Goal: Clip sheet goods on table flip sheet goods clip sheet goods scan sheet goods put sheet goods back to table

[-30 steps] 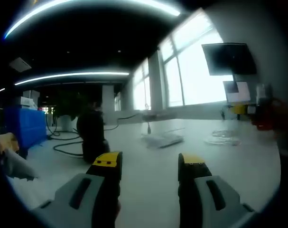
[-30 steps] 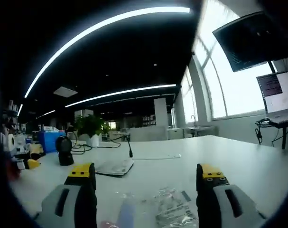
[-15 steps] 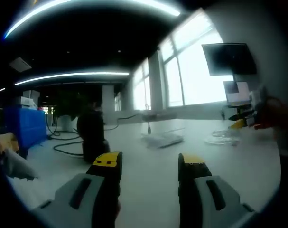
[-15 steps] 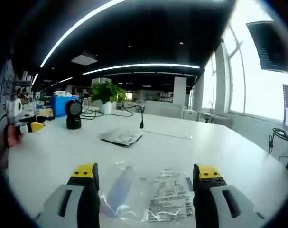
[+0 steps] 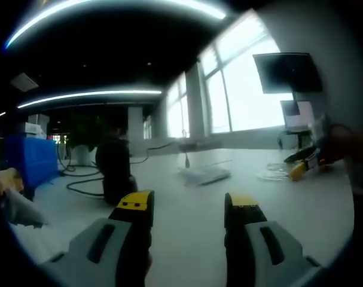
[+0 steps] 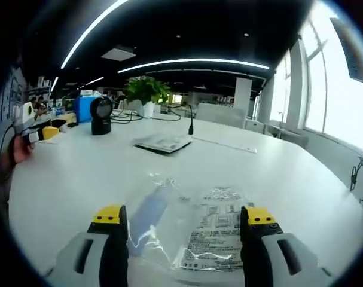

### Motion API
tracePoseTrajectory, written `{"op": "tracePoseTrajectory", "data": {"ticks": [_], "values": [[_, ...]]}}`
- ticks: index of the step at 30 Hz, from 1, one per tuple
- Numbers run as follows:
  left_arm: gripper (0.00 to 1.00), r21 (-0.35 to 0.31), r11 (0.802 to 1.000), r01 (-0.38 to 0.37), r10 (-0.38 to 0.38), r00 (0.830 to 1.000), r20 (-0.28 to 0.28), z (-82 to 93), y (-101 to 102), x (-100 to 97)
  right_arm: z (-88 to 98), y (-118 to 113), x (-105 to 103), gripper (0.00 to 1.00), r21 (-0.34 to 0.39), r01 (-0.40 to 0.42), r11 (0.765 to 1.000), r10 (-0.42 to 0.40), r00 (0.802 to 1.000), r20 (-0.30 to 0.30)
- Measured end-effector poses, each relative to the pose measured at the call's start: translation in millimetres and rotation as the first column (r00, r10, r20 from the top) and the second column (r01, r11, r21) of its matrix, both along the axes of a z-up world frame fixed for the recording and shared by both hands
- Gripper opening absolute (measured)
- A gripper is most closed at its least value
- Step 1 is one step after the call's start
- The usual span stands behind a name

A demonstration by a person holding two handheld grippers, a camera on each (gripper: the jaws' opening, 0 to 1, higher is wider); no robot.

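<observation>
A clear plastic bag with a printed label (image 6: 196, 230) lies flat on the white table (image 6: 277, 173), just beyond and between my right gripper's jaws. My right gripper (image 6: 184, 215) is open and holds nothing; in the left gripper view it shows at the right edge (image 5: 304, 166), low over the same bag (image 5: 275, 176). A second flat packet (image 6: 163, 142) lies farther back, also seen as a pale packet (image 5: 205, 175). My left gripper (image 5: 187, 204) is open over bare table and shows small at the far left (image 6: 33, 135).
A black scanner on a stand (image 6: 100, 115) (image 5: 115, 170) sits at the back with cables. A potted plant (image 6: 146, 92), a blue crate (image 5: 31, 158), a thin black stalk (image 6: 190, 122) and a wall monitor (image 5: 287, 73) are around the table.
The right gripper has tipped down and moved closer to the clear bag, which now lies between its jaws. In the left gripper view it has dropped toward the table. The left gripper stayed still.
</observation>
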State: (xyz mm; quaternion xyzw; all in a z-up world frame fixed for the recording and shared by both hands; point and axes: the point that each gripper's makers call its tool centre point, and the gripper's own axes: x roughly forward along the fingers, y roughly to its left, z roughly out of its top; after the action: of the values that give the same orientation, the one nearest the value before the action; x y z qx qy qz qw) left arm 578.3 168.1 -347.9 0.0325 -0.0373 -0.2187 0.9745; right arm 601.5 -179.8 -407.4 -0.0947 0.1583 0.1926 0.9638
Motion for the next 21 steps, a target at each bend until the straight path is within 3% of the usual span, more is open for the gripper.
{"op": "tracePoseTrajectory", "data": {"ticks": [11, 21], "values": [[0.39, 0.000, 1.000, 0.005, -0.005, 1.000, 0.001, -0.1, -0.6, 0.1, -11.3, 2.6, -6.1, 0.67, 0.055, 0.004, 0.998, 0.000, 0.997, -0.077], [0.39, -0.001, 1.000, 0.005, -0.005, 1.000, 0.003, 0.3, -0.4, 0.0, -11.6, 3.8, -11.2, 0.67, 0.069, 0.073, 0.995, -0.069, 0.996, -0.060]]}}
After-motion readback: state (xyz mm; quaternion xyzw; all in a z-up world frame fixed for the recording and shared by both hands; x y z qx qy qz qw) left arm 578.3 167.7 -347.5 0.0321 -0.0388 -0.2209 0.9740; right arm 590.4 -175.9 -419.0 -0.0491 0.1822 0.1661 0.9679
